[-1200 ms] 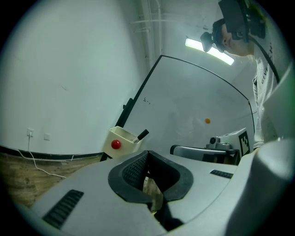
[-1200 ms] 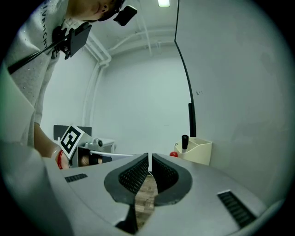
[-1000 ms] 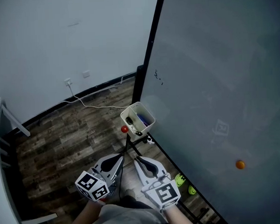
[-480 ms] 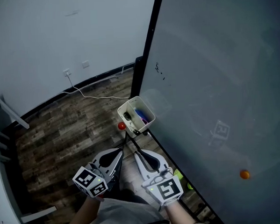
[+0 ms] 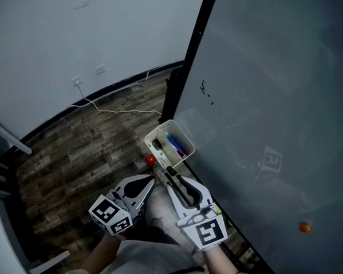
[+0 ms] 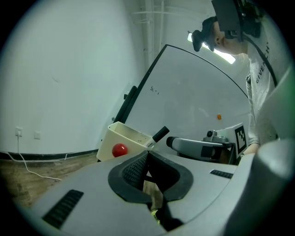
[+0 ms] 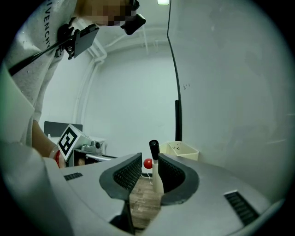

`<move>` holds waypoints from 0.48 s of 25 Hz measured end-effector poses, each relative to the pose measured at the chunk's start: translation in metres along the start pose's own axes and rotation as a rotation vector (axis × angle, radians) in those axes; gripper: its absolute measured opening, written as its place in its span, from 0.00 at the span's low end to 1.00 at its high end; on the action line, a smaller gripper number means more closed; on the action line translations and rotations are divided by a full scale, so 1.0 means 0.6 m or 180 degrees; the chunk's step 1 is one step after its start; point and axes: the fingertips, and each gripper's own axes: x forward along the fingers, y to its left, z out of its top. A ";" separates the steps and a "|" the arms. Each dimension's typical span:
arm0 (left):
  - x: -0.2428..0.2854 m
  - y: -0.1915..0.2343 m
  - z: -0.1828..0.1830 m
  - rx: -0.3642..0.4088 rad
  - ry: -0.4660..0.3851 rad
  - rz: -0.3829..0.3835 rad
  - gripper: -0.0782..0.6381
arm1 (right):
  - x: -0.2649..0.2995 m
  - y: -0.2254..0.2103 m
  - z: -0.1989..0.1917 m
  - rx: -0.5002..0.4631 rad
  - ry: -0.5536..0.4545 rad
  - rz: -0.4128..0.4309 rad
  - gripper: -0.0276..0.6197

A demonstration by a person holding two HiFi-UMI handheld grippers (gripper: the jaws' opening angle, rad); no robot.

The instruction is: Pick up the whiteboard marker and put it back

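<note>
One whiteboard marker [image 7: 158,177] is in play, and you have it in your right gripper [image 7: 151,161]: the jaws are drawn in to about its width, with the white barrel against the right-hand pad and only a sliver of floor showing on the other side. Its long axis runs nearly in line with the jaws, black cap leading and poking out past the tips. The next move turns on one thing: the single cream box [image 5: 158,132] on the frame of the whiteboard [image 5: 273,99] lies straight ahead of that cap and very close, with its open mouth facing up. In the right gripper view it sits slightly to the right of the cap. You will likely need to lift the cap over the near wall and tip the marker down into the box, not push it forward. Your left gripper [image 6: 145,159] holds nothing; its pads meet at the tips. It sits beside the right one, a little farther from the box, so the right is the one to finish this. In the box I count two markers for certain, a blue one [image 5: 175,143] and a dark one [image 5: 157,144]. There is one red magnet [image 5: 150,160] by the box's near corner and one orange magnet [image 5: 304,228] on the board.
</note>
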 end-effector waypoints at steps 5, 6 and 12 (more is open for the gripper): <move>0.014 0.015 0.003 0.0007 0.0081 -0.0120 0.13 | 0.022 -0.007 0.013 -0.0030 -0.0086 -0.0064 0.22; 0.017 0.017 0.002 0.0001 0.0098 -0.0138 0.13 | 0.025 -0.009 0.014 -0.0043 -0.0090 -0.0083 0.22; 0.032 0.028 -0.009 -0.0033 0.0186 -0.0238 0.13 | 0.042 -0.020 0.008 -0.0027 -0.0070 -0.0124 0.22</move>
